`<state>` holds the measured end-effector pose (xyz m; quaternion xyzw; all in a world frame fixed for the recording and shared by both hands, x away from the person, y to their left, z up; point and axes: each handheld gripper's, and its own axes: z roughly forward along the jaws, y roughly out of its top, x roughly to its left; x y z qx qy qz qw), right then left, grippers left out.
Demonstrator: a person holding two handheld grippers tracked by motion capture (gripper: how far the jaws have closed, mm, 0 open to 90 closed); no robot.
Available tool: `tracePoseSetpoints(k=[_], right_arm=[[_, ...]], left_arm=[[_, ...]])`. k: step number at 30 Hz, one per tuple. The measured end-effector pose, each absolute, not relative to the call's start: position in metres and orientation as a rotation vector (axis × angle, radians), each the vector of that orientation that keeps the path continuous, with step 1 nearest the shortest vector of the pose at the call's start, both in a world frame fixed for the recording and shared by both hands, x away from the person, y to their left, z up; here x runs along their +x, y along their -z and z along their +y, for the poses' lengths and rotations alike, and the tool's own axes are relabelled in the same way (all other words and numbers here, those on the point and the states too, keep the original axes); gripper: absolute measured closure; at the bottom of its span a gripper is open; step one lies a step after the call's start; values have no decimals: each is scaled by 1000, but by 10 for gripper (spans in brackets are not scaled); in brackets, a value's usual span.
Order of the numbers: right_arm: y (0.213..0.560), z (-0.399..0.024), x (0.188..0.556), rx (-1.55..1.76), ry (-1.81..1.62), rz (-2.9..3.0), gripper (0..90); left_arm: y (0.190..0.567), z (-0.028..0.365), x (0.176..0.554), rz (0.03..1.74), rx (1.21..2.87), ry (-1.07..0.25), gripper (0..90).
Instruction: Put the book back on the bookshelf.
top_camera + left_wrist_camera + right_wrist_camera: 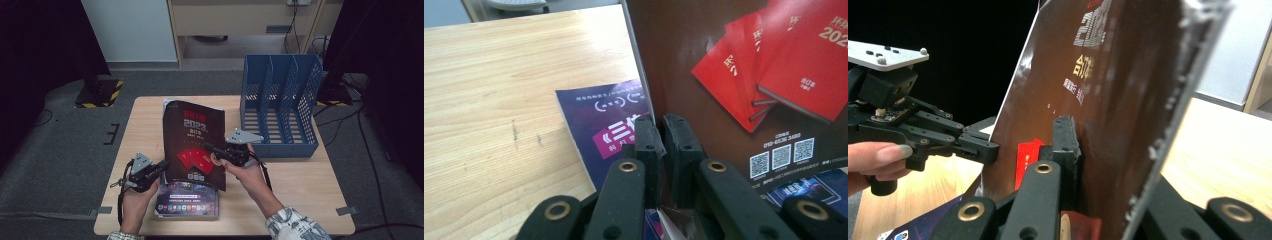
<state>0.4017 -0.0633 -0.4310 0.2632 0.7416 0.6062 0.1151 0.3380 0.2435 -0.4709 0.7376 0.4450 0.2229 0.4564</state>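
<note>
Left gripper and right gripper, fingers pinching opposite edges of the dark brown book, hold it tilted above the purple book on the counter.

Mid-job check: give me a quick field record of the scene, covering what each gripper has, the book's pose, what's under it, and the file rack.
left gripper: shut on the dark book's left edge, near its bottom
right gripper: shut on the dark book's right edge
dark book: held upright and tilted, front cover facing the person, red books printed on it
purple book: flat on the table, partly under the dark book
file rack: blue, three slots, all empty, at the table's far right
table: light wood
</note>
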Motion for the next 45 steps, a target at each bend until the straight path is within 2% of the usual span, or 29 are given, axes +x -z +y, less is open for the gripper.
tracePoseSetpoints(k=[11,30,45], right_arm=[[428,-66,399,745,-1812,2181,808],[394,-55,409,706,-1859,2171,732],[380,-54,415,717,-1850,2175,729]], left_arm=[[470,246,339,1066,1843,-542,852],[472,248,336,1058,1825,-540,851],[473,248,340,1068,1822,-530,846]])
